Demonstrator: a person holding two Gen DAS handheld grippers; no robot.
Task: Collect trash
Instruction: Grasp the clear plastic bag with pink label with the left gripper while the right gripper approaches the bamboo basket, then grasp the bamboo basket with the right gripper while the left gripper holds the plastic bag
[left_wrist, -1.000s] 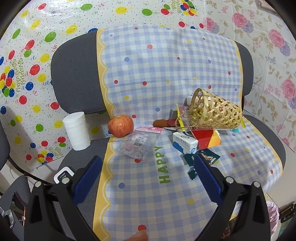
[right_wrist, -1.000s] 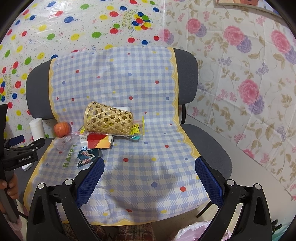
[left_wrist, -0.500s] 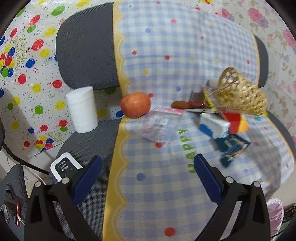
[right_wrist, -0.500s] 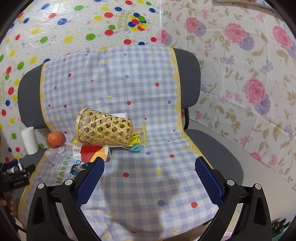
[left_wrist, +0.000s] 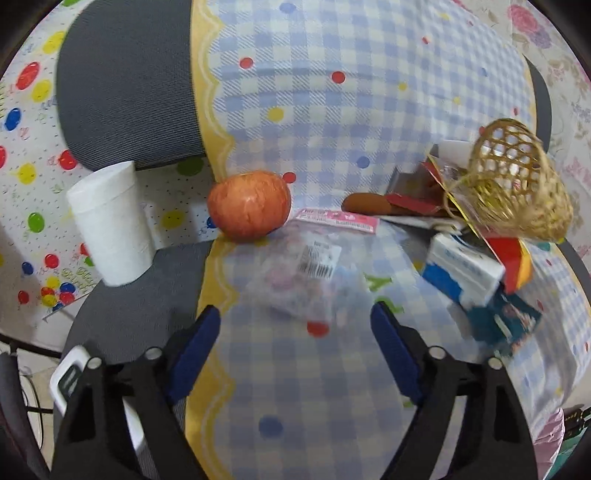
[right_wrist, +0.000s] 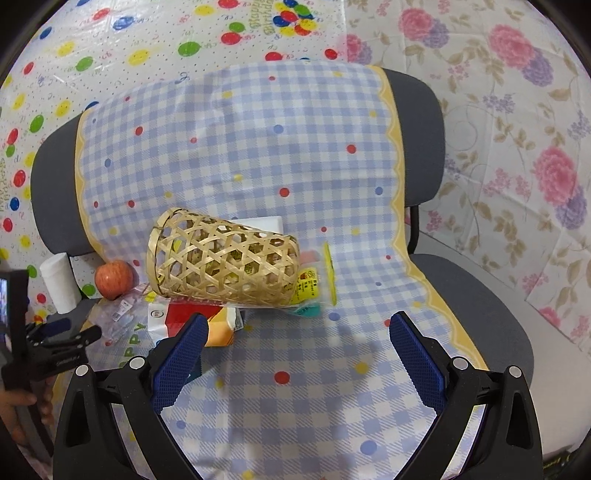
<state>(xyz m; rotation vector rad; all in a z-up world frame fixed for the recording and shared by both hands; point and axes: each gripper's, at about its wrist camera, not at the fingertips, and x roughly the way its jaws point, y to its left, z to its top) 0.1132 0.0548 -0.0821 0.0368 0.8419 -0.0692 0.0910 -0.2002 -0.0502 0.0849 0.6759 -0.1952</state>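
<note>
**Closing in on the clear wrapper beside the apple**

Narrowing its jaws a little while still holding nothing, the left gripper (left_wrist: 295, 325) has dropped toward the chair seat since a second ago, so the clear plastic packet (left_wrist: 299, 273) now lies just ahead of its fingertips, not yet between them. That suggests the first pickup is close. The packet sits just in front of the apple (left_wrist: 249, 205), with the toppled woven basket (right_wrist: 221, 262) and the carton litter well to the apple's right. The right gripper (right_wrist: 295, 354) hangs wide open and empty, short of the basket.
</note>
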